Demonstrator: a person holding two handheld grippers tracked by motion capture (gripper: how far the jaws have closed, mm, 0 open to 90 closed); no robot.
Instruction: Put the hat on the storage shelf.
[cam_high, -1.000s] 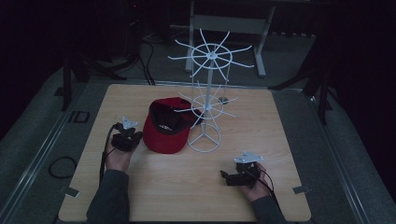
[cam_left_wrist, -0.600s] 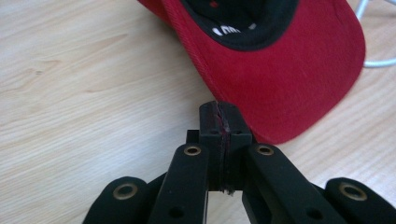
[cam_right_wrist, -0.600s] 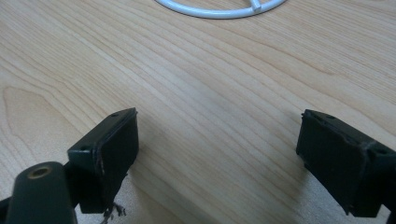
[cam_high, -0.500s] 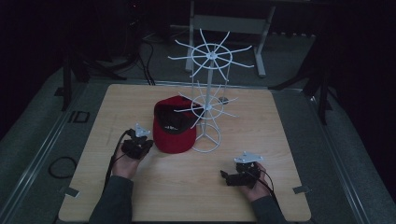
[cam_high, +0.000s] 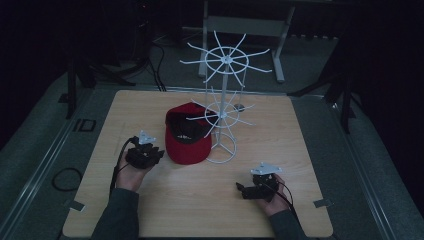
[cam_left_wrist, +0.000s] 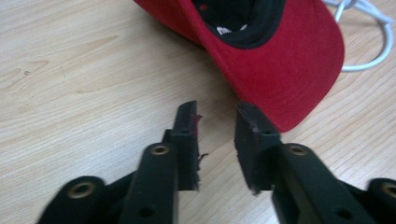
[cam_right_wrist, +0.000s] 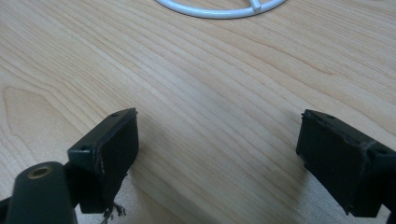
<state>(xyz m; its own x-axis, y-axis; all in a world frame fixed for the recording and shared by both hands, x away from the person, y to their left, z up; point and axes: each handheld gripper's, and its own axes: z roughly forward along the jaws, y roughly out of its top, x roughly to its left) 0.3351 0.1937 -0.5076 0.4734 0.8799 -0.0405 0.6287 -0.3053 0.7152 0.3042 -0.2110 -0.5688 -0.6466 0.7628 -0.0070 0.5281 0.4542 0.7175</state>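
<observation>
Cap (cam_high: 189, 135) lies upside down mid-table, brim toward the person, against the white wire rack's (cam_high: 223, 105) base. Nearest, at five o'clock, the right gripper (cam_high: 246, 190) rests with jaws wide apart. At nine o'clock the left gripper (cam_high: 156, 154) gapes narrowly beside the brim.

1. The high view was dim and grainy; darkness swallowed everything beyond the table (cam_high: 300, 150), from 9 through 12 to 3 o'clock.
2. Both gripper views were bright and evenly lit, with soft shadows under the jaws.
3. Near jaw bases at 6 o'clock blurred.
</observation>
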